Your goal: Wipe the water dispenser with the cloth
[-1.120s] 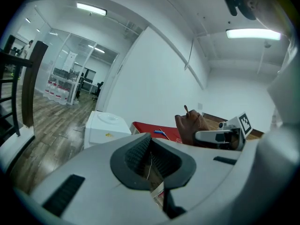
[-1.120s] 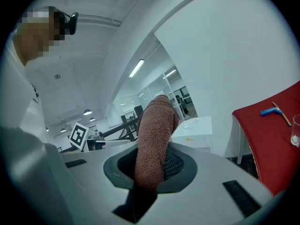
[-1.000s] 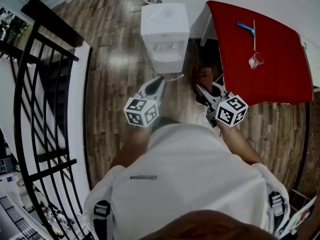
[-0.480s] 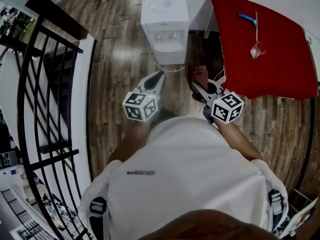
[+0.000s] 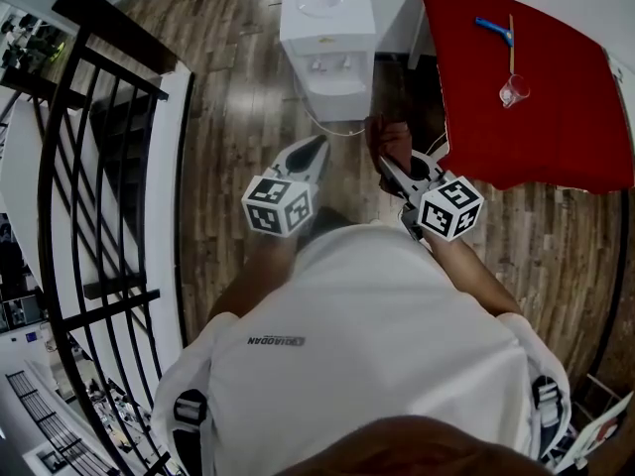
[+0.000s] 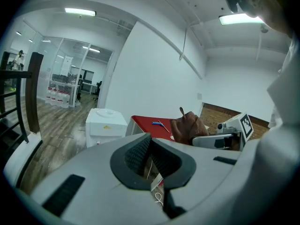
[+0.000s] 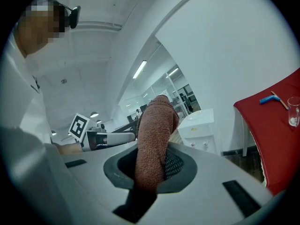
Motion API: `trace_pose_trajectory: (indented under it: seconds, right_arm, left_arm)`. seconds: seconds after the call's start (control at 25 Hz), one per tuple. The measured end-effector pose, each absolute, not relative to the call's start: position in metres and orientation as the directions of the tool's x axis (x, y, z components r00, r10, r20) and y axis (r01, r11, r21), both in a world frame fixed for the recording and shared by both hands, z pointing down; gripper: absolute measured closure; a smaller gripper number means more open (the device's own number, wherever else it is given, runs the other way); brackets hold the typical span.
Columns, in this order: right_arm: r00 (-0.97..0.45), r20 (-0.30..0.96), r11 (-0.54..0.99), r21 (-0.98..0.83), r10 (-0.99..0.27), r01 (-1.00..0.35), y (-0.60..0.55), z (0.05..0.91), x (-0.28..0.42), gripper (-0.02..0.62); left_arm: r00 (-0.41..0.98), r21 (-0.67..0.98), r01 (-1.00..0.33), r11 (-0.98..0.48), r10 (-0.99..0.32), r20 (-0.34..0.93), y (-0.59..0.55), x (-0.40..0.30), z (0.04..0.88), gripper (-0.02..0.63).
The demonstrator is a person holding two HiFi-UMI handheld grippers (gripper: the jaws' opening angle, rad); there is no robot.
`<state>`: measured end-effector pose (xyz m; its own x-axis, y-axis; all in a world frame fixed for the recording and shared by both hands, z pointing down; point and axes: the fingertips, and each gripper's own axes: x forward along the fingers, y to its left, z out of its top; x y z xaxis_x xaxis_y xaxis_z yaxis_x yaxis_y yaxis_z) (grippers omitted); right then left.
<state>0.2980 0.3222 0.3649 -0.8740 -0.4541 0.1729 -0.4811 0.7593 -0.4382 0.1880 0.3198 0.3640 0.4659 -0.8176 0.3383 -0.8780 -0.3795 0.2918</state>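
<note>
Looking down in the head view: water dispenser (image 5: 327, 38) stands on the wood floor at the far side, no bottle on top, taps facing the person. A red bench (image 5: 556, 117) sits to its right, carrying a glass (image 5: 513, 90) and a blue-handled tool (image 5: 493, 30). Left gripper (image 5: 316, 149) and right gripper (image 5: 385, 165) are both held near the body and aimed at the dispenser, well apart from it. The brown cloth (image 5: 388, 139) bunches at the right gripper's tip. A white cord (image 5: 327, 127) lies on the floor at the dispenser's base.

Left gripper view: jaws stand a little apart with nothing between them; floor and cord show through the gap. Dispenser lies ahead, left of centre.

Right gripper view: jaws are clamped on the lower part of the cloth, and the rest stands up as a loose roll.

Judgement: wiping not yet begun; approach still needed.

Risks:
- the rolled cloth may meet the casing on a narrow edge and wipe poorly;
- the bottle-less dispenser could shift under a firm push;
- a tap could get pressed;
- the cord could snag a foot.
</note>
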Motion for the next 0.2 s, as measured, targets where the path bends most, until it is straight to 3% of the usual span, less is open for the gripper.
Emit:
trace_pose_trajectory:
  seconds: [0.2]
  right_arm:
    - [-0.872, 0.169, 0.761, -0.432, -0.459, -0.484, 0.3256, 0.3634, 0.3019, 0.54]
  left_arm:
    - [0.466, 0.281, -0.879, -0.385, -0.818, 0.337, 0.3236, 0.193, 0.3601, 0.609]
